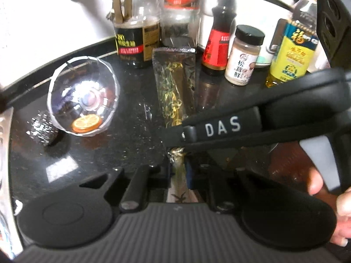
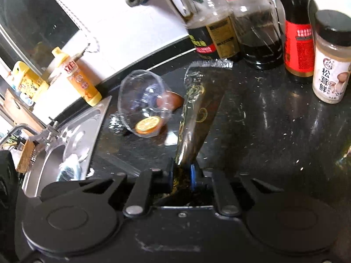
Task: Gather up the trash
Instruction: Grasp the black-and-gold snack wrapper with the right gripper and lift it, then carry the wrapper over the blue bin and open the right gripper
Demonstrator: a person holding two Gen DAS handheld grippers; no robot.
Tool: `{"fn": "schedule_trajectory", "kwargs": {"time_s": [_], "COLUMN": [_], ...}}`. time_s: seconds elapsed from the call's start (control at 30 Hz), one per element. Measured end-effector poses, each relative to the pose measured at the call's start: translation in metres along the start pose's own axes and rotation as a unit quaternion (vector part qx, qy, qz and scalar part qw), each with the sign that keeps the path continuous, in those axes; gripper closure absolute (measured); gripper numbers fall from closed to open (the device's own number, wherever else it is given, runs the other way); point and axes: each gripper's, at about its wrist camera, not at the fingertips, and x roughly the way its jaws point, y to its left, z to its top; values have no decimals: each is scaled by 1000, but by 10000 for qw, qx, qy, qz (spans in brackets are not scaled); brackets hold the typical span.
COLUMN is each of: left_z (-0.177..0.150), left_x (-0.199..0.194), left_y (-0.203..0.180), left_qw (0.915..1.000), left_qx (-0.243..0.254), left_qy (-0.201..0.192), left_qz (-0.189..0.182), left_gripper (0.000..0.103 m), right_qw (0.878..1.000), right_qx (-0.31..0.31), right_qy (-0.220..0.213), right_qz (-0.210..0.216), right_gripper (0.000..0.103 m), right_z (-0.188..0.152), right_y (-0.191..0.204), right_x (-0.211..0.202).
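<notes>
A long clear plastic wrapper with gold print point(image 1: 173, 81) point(image 2: 198, 114) stretches over the black counter, held at its near end. My left gripper point(image 1: 178, 171) is shut on its crumpled end. My right gripper point(image 2: 181, 176) is shut on the same wrapper and crosses the left wrist view point(image 1: 221, 129) from the right. A clear plastic cup point(image 1: 84, 97) point(image 2: 143, 105) lies on its side to the left with an orange slice point(image 1: 87, 123) point(image 2: 147, 125) inside.
Sauce bottles point(image 1: 136, 32), a seasoning jar point(image 1: 243, 54) point(image 2: 332, 59) and an oil bottle point(image 1: 294, 43) line the back of the counter. A steel scourer point(image 1: 42, 129) lies left of the cup. A steel sink point(image 2: 65, 151) with a yellow bottle point(image 2: 81, 76) is at the left.
</notes>
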Motion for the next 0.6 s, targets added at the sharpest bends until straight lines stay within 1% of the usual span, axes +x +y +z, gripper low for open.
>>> {"fn": "schedule_trajectory", "kwargs": {"time_s": [0.13, 0.27, 0.4, 0.6], "left_z": [-6, -15, -28, -54], "left_x": [-27, -56, -83, -119], "left_y": [13, 39, 69, 124], "left_qw": [9998, 9991, 9978, 9944], "left_qx": [13, -85, -221, -557], "left_qy": [-192, -392, -553, -646], "left_qz": [14, 119, 302, 622], "left_gripper": [90, 90, 90, 90], "right_qw": [9999, 9992, 9979, 9938], "right_qx": [-84, -303, -533, -934], "right_qy": [-136, -201, -187, -20], "right_qz": [54, 166, 315, 604], "right_gripper": [88, 88, 88, 88], "right_z": [-4, -5, -6, -16], "right_y": [30, 69, 110, 181], "right_x": [-10, -10, -1, 25]}}
